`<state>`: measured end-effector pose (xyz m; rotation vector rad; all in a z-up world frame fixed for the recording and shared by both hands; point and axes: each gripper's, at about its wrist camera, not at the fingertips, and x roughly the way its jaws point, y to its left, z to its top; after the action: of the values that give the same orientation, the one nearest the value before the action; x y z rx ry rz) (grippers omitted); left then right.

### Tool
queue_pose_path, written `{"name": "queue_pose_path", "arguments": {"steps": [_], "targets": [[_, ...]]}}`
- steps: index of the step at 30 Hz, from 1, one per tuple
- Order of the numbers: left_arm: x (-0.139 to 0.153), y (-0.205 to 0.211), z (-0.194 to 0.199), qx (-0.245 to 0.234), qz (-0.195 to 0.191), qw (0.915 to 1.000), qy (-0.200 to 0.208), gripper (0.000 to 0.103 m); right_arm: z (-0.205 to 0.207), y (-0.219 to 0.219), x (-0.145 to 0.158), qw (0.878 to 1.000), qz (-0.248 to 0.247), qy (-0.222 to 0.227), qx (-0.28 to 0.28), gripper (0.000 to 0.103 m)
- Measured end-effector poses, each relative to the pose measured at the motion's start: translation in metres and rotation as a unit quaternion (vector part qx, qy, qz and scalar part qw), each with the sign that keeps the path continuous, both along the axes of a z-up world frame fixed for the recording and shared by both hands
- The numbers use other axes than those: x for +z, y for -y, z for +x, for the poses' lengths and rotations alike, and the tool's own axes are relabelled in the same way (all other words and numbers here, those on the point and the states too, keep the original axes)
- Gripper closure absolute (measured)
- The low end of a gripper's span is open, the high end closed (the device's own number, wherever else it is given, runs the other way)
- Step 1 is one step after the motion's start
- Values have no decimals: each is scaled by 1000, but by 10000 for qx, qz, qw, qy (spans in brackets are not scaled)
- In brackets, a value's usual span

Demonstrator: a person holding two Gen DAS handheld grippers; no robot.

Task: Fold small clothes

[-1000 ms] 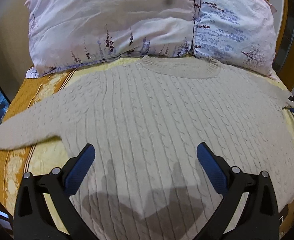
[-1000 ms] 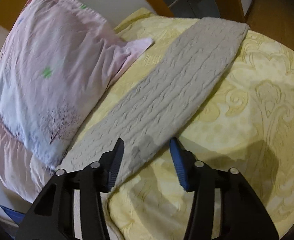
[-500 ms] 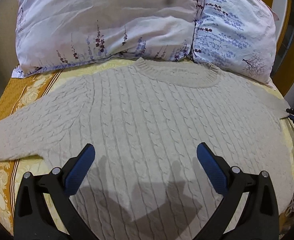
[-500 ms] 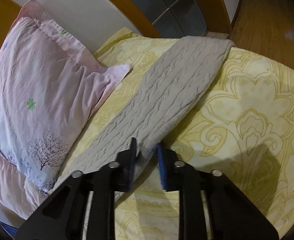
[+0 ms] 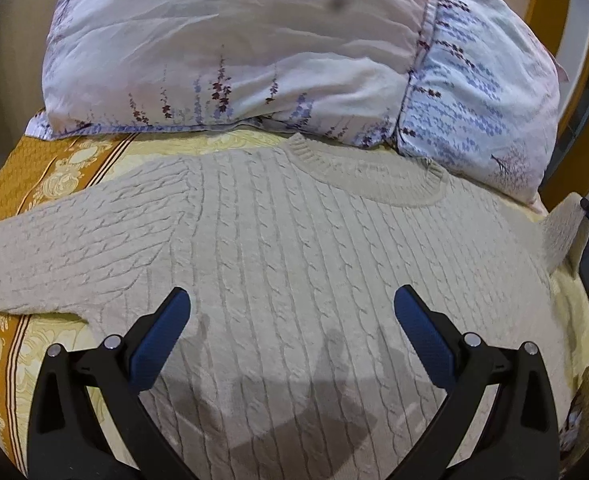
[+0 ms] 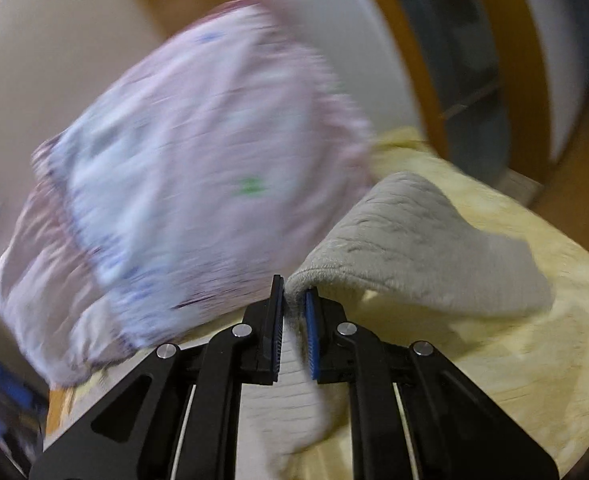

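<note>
Right claw [image 6: 293, 303] pinching lifted sweater sleeve [image 6: 406, 236]; left claw [image 5: 292, 312] spread wide above sweater body [image 5: 294, 248].

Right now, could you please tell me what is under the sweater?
The sweater lies flat on a yellow patterned bedspread, which shows around its edges. The knit hides whatever else might lie beneath its body.
</note>
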<state>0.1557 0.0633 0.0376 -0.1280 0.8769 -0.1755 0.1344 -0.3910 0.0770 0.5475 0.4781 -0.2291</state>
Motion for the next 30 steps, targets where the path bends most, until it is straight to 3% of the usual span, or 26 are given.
{"name": "queue_pose_path", "arguments": {"steps": [6, 9, 12, 15, 17, 19, 22, 27, 30], "targets": [[1, -8, 1, 58, -639, 9979, 23, 2, 25, -89, -14, 9895, -42, -230, 1429, 92], [2, -7, 5, 39, -839, 9965, -61, 2, 40, -134, -45, 9748, 42, -770, 2091, 92], [2, -3, 5, -62, -824, 9966, -66, 2, 44, -153, -74, 9647, 206, -1334, 2262, 90], [1, -3, 6, -177, -910, 9956, -119, 2, 42, -137, -82, 9636, 821, -1333, 2167, 83], [-1, -5, 8, -216, -1031, 9943, -177, 2, 39, -119, -78, 9670, 1167, -1174, 1935, 55], [-3, -7, 11, -328, -1344, 9900, -291, 2, 33, -102, -74, 9714, 1387, -1008, 1640, 51], [-4, -8, 14, -393, -1667, 9842, -449, 2, 22, -69, -76, 9743, 1772, -879, 1076, 51], [-5, -9, 19, -420, -1748, 9820, -579, 2, 8, -28, -83, 9760, 2005, -778, 337, 52], [-7, -13, 23, -388, -1927, 9779, -706, 2, 10, -24, -79, 9839, 1546, -893, 7, 76]]}}
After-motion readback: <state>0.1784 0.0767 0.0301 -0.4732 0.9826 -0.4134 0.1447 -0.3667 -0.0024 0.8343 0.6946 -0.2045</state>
